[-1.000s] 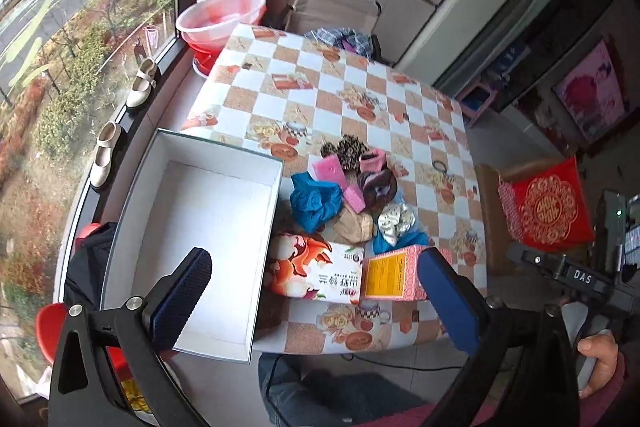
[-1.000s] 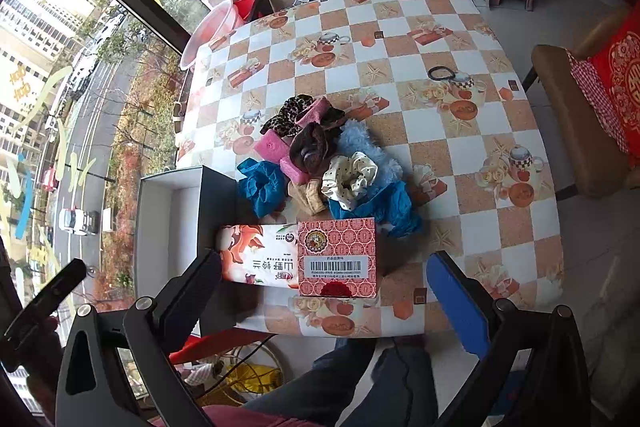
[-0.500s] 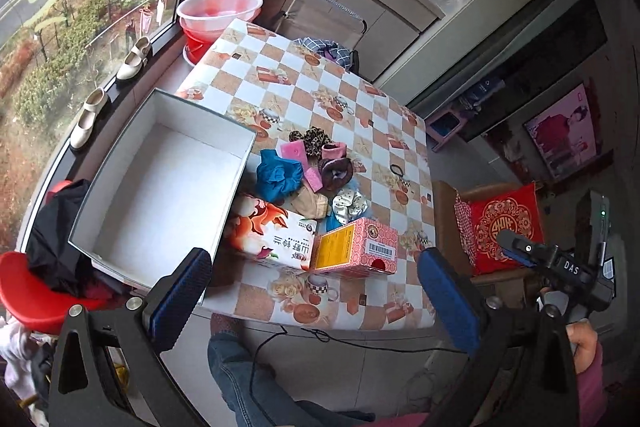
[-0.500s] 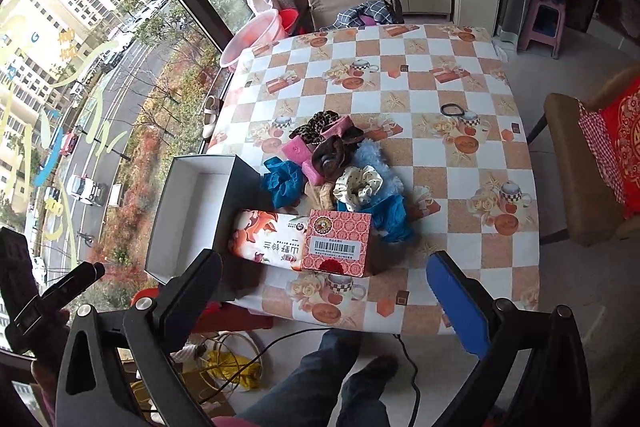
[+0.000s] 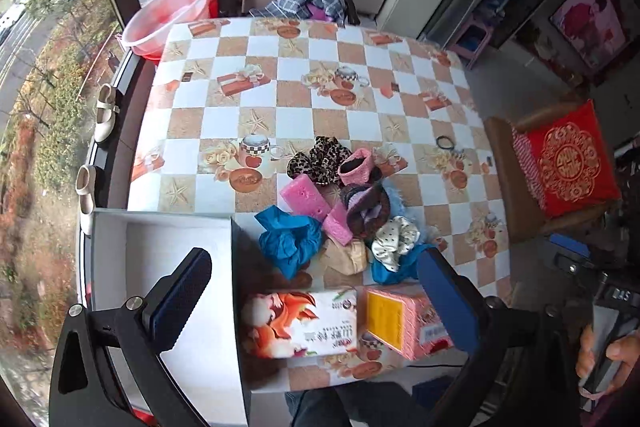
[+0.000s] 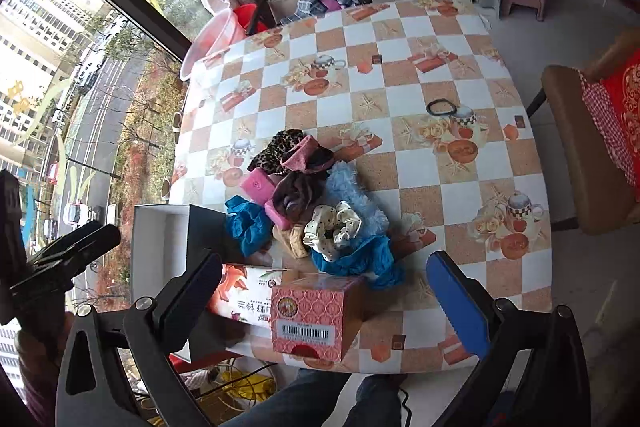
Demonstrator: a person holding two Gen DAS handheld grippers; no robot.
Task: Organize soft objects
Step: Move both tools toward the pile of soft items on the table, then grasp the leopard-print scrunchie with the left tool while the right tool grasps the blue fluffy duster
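While both claws hang above the near table edge, the left gripper (image 5: 316, 291) and right gripper (image 6: 328, 291) gape wide, holding nothing. The soft pile (image 5: 340, 211) of crinkled blue fabric, leopard and satin polka-dot scrunchies and pink foam sponge lies on the glossy checked tablecloth (image 5: 320, 75), just beside the white rectangular cardboard box (image 5: 168, 239)

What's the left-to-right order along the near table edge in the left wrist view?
White box → orange fox-print pack → pink carton. Both grippers hang open above, empty.
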